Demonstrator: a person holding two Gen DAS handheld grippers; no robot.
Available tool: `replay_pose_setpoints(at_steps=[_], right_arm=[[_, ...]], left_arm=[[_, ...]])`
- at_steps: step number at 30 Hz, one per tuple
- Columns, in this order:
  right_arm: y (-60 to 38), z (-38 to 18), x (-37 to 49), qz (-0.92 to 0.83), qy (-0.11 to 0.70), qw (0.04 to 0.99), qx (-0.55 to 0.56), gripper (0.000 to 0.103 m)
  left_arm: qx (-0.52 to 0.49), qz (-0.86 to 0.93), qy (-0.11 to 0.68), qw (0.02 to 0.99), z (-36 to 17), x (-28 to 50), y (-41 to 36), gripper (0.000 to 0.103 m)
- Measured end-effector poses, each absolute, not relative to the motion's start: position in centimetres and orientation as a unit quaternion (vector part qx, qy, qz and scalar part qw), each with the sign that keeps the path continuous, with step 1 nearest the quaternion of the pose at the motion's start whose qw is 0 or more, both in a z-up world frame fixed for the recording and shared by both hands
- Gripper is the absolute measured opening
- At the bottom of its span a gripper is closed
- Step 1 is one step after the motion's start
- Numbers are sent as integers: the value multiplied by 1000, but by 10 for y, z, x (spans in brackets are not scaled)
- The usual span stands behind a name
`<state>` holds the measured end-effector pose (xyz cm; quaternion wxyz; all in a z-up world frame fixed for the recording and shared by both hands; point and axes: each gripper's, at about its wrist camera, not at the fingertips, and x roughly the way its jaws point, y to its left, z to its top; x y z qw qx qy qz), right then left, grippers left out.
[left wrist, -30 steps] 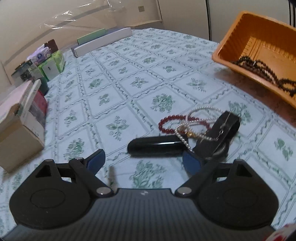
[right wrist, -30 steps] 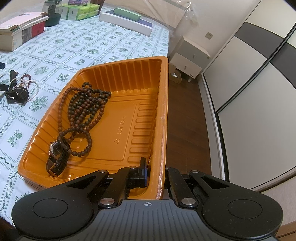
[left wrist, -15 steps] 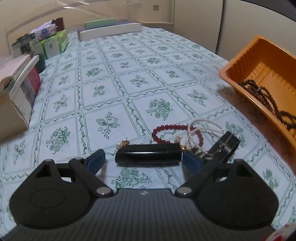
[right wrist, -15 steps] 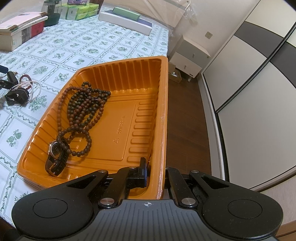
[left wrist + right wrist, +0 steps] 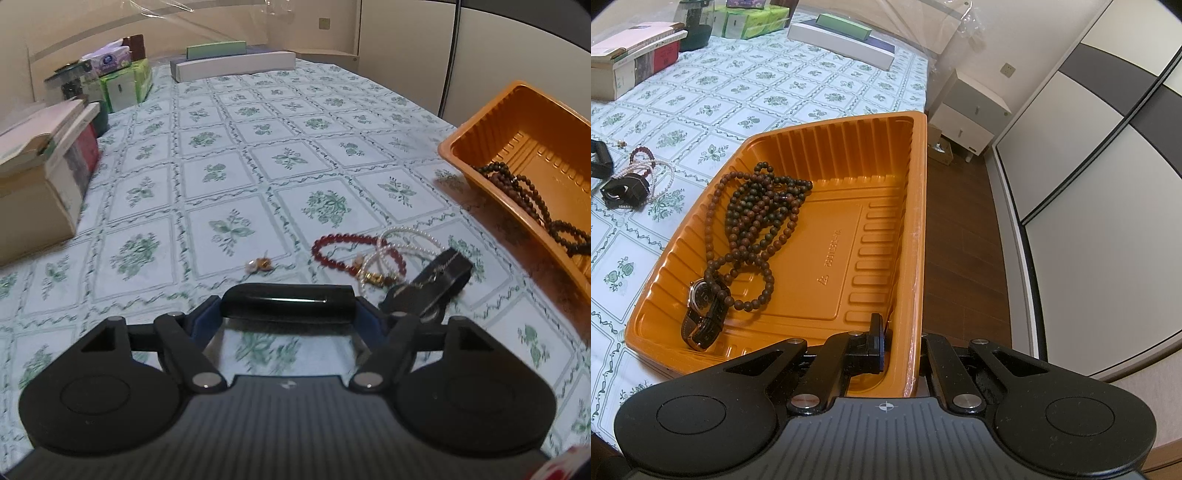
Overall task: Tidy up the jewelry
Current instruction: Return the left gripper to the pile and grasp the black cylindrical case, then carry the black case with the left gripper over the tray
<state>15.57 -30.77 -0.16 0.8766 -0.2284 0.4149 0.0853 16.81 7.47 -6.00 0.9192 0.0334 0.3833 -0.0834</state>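
My left gripper (image 5: 288, 317) is shut on a glossy black cylindrical case (image 5: 290, 303), held crosswise between its blue pads just above the tablecloth. Beyond it lie a red bead bracelet (image 5: 332, 245), a pearl strand (image 5: 410, 240), a small earring (image 5: 260, 263) and a black strap piece (image 5: 432, 286). My right gripper (image 5: 901, 343) is shut on the near rim of the orange tray (image 5: 919, 229). The tray holds a long dark bead necklace (image 5: 757, 218) and a brown-strapped watch (image 5: 701, 314). The tray also shows at the right of the left wrist view (image 5: 476, 173).
Books and boxes (image 5: 40, 177) stand along the table's left side, with tissue packs (image 5: 122, 77) behind. A long white box (image 5: 236, 66) lies at the far end. The tray overhangs the table edge above the wooden floor (image 5: 956, 236); a white nightstand (image 5: 967, 114) stands beyond.
My left gripper has moved in around the black case and closed on its ends. My right gripper stays clamped on the tray rim, and the tray has hardly moved.
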Motion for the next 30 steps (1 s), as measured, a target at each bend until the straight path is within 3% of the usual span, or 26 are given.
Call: replay_pose_setpoints(at_steps=[10,30], right_arm=[[-308,-1,156,86,415,877,-229,3],[-308,-2,156,86,414,877,-228,3]], left_arm=[[40,-95,368,924,-36,147,69,73],[38,-233,353,906,-14,148,-53,74]])
